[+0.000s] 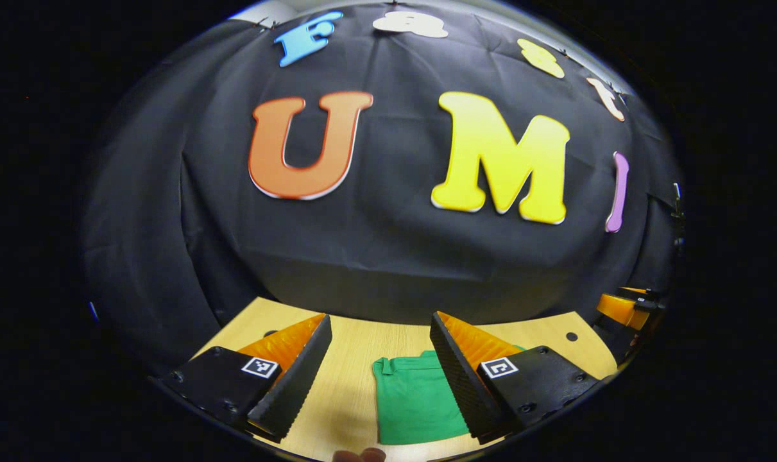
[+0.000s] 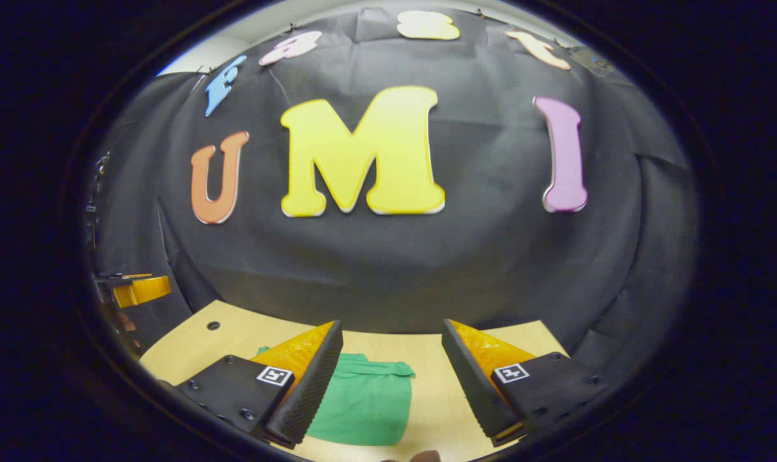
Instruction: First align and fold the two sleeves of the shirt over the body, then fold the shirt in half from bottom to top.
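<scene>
Already compact, the green cotton shirt (image 1: 417,401) lies flat on the pale wood-grain counter (image 1: 356,359), a neat rectangle with no sleeve sticking out; its upper edge shows a small rumpled ridge, perhaps the collar or a folded hem. From this it looks as if the sleeve folds, and possibly the bottom-to-top fold as well, are done, though you cannot be sure from these angles.

Your left gripper (image 1: 378,375) hangs above the counter, its fingers spread wide and holding nothing; the shirt sits below and between them, partly behind the right-hand finger. Your right gripper (image 2: 391,378) is likewise spread and empty, with the shirt (image 2: 362,401) lying below its left-hand finger.

Expect the cloth to be light, soft and limp: it will sag and slide rather than hold a crease. If any fold remains, pinch both lower corners through all layers and lift evenly, or the stacked layers may shift apart.

Behind the counter hangs the black cloth wall (image 1: 388,256) of the booth.
</scene>
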Tool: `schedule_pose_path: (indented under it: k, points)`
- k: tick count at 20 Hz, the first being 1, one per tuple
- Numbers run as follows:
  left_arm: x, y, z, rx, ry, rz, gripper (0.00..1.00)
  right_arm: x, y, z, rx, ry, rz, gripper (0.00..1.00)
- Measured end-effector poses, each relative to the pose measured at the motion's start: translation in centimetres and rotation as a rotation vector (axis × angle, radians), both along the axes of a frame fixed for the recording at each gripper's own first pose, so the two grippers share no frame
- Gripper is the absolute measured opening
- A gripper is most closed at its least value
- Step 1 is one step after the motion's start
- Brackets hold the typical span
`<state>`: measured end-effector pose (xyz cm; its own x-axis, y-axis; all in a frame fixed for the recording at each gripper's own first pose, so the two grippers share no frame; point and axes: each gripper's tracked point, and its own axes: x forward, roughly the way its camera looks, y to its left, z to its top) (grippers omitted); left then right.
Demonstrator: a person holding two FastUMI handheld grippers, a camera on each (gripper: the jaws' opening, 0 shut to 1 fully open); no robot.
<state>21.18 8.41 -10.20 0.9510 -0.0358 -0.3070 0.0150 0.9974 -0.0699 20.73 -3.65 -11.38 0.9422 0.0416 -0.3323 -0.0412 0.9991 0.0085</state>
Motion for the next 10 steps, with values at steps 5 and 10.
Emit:
schedule_pose_path:
  k: [5,10]
  points:
    - [-9.7,-0.8,8.8,0.057,-0.118,0.022,0.98,-10.2,0.8,9.3,-0.075,-0.170,-0.023,0.92]
    - [-18.8,-2.3,10.8,0.026,-0.179,0.060,0.89,-19.5,2.0,10.2,-0.120,-0.237,-0.029,0.93]
